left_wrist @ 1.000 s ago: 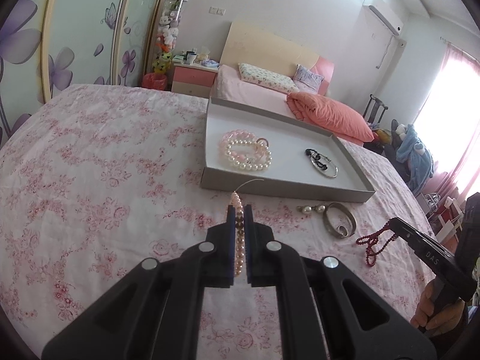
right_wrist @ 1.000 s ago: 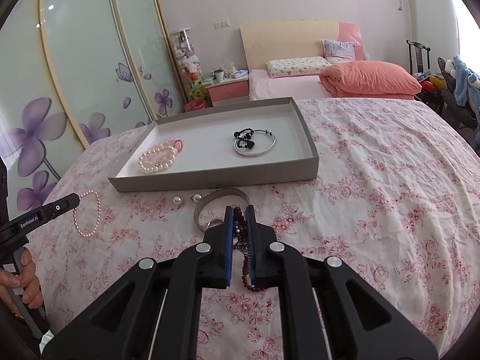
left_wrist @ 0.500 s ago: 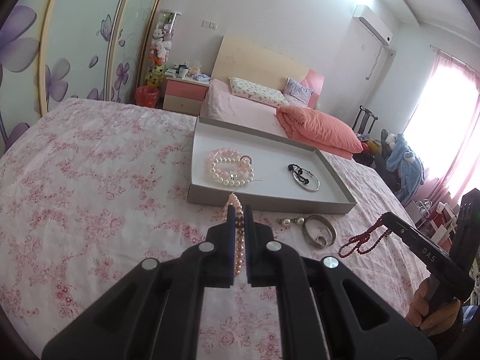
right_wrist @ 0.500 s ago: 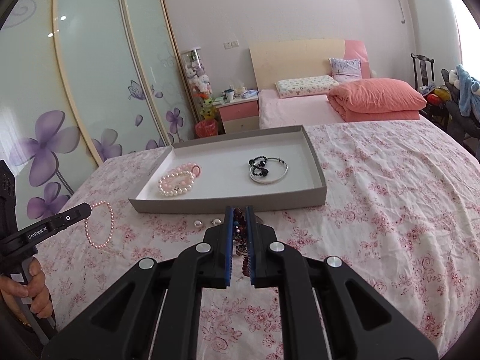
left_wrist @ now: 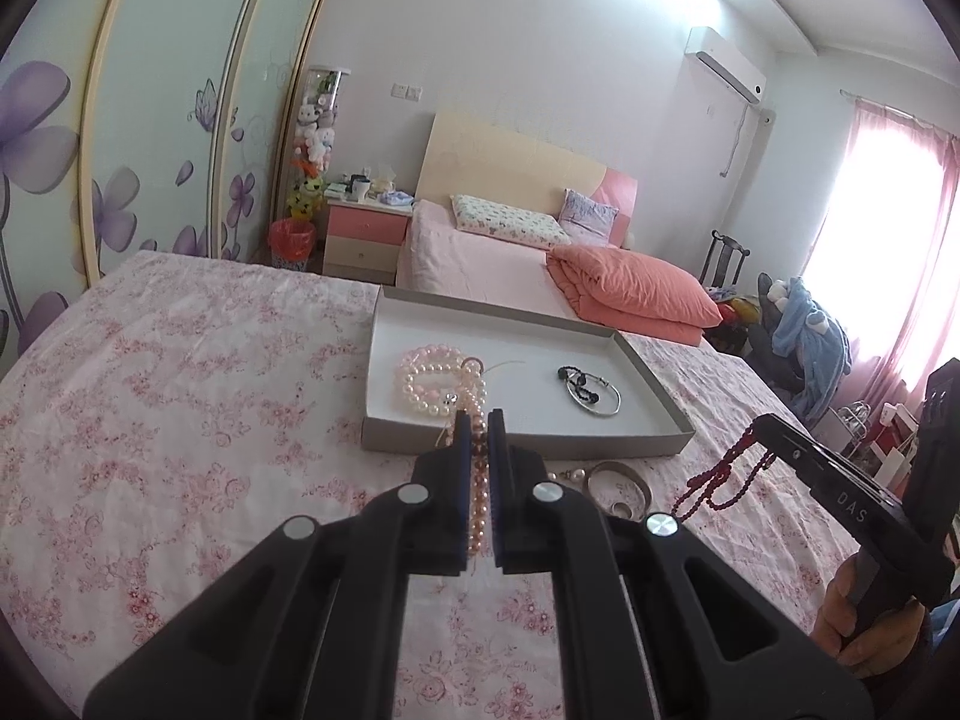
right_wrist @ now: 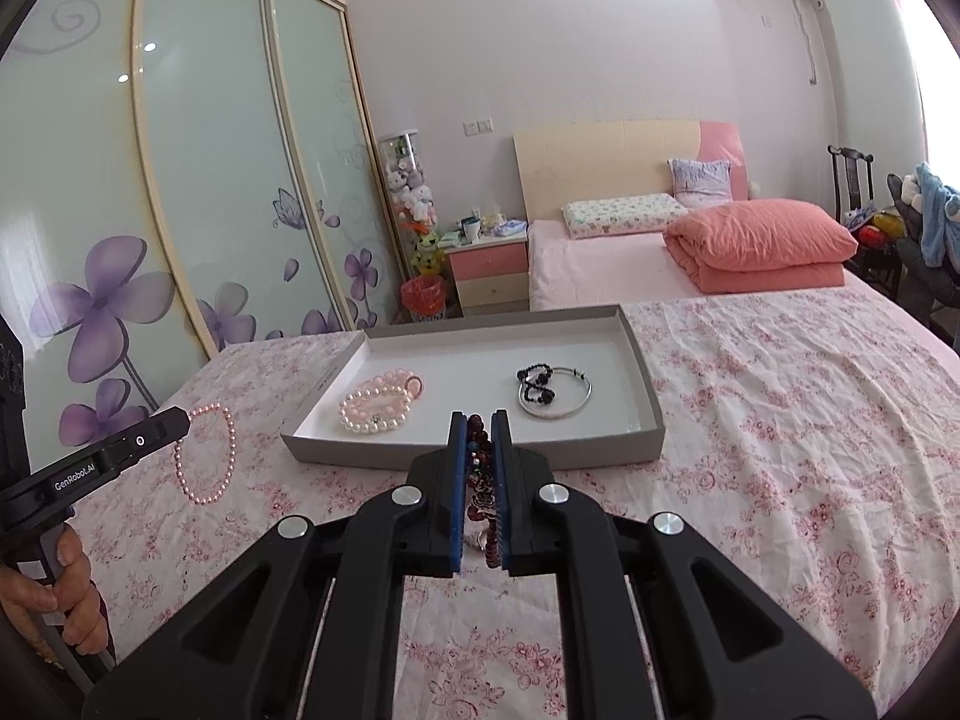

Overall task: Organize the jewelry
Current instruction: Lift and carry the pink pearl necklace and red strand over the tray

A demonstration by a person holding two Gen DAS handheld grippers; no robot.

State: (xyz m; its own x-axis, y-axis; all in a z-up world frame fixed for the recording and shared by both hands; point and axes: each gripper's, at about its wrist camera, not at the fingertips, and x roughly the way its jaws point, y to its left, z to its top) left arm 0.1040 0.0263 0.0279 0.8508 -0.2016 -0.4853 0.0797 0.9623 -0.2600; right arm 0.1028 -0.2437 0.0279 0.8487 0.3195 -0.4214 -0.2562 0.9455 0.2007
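Pink bracelet (left_wrist: 478, 492) hangs pinched in left tongs (left_wrist: 478, 420); red beads (right_wrist: 480, 480) pinched in right tongs (right_wrist: 479, 420), before the tray (right_wrist: 474, 456).

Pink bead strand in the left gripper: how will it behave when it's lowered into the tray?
Probably floppy: the pink strand hangs from the left gripper as a limp loop, so it should pool where it lands. Likely light, since a narrow pinch holds it. The loop may swing and catch the tray wall, or tangle with the pearl bracelets already inside.
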